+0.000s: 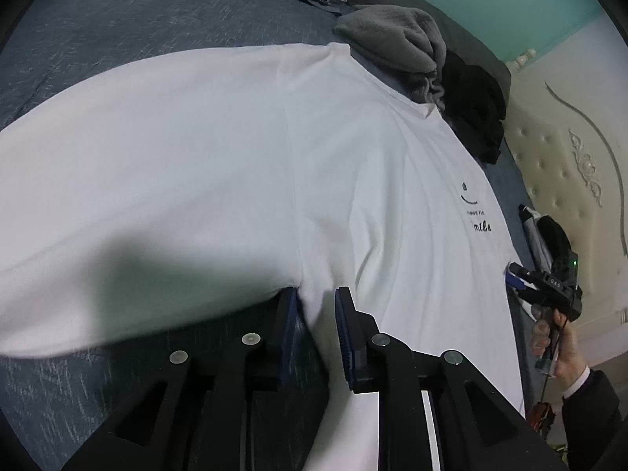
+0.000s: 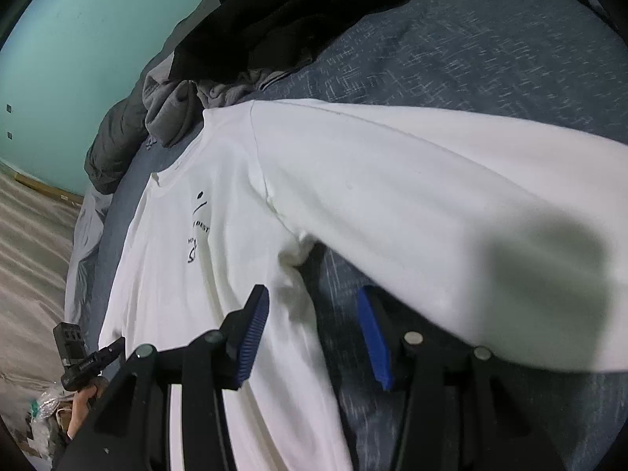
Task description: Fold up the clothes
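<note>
Both grippers are low at the armpits of the white long-sleeved shirt (image 1: 219, 165), which lies spread flat, print up, on the blue bed (image 1: 117, 15).

The left gripper (image 1: 316, 306) has its fingers (image 1: 347, 337) slightly apart, with the armpit seam bunched between them; I can't tell whether the pads bite. The right gripper (image 2: 312, 314) has its fingers (image 2: 251, 337) spread wide, straddling the other armpit and bare bedcover, pinching nothing.

The risks, as I judge them: the right side could close on a single layer or on the bedcover, so the fold drags crooked. If one side lifts before the other, the body may skew. And the collar end sits just beside the grey garment (image 1: 396, 43) and the black garment (image 1: 475, 106) piled near the headboard (image 1: 557, 149), so a pull that way could snag them.

The shirt's long axis runs collar to hem, collar toward that pile, with the sleeves stretched straight out across it toward the bed's sides.
</note>
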`<state>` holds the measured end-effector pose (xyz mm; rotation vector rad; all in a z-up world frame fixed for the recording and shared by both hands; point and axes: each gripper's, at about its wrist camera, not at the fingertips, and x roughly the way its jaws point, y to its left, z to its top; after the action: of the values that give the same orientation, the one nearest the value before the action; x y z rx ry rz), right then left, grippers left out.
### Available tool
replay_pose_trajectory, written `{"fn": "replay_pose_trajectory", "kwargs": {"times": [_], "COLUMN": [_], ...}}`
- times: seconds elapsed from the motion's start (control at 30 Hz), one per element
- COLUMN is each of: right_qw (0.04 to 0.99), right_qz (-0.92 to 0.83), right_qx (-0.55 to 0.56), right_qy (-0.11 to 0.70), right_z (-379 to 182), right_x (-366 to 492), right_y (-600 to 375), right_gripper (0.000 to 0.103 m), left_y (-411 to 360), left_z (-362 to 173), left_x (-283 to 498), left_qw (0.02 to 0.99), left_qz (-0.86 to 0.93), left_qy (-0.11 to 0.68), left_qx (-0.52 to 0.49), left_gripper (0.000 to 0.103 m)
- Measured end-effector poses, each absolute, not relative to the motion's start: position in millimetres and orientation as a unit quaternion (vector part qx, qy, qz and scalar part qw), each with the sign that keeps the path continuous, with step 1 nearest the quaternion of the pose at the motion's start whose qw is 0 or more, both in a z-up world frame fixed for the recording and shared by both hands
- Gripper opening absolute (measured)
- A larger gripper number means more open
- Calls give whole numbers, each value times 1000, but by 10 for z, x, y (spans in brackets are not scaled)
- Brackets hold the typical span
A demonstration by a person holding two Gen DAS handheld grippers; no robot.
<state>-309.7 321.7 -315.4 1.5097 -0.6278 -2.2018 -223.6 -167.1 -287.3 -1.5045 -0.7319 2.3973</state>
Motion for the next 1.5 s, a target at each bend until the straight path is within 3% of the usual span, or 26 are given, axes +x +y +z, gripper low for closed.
{"fn": "replay_pose_trajectory", "kwargs": {"times": [0.23,0.37,0.5,1.33,1.47,1.5], "right_qw": [203,214,224,156,152,156], "right_qz": [-787,-790,-794,-820,-816,-816], "right_qx": [528,517,514,484,477,475], "right_qy": [-246,-253,-236,-262,-289,-291], "right_z": [-3212,-3181,-3141,-3065,-3027,-3015], "right_x": [-3192,-3231,-3258,-3278,-3241,-3234], "right_y": [3224,3223,3137,3569,3739,3757], "right_gripper": [47,14,3,3,24,25], "left_y": [-1696,-1760,-1908,-2163,-2096,-2074], "left_z": [-2890,-2798,-2679,-2650,-2479,-2440], "left_x": [-2349,-2379,-2424,-2583,-2459,-2422], "left_qw": [98,83,64,25,28,28], "left_qz": [825,835,844,846,857,860], "left_qy": [-242,-237,-238,-195,-170,-166], "left_qx": [-501,-490,-477,-496,-485,-481], "left_gripper": [7,5,4,6,8,8]}}
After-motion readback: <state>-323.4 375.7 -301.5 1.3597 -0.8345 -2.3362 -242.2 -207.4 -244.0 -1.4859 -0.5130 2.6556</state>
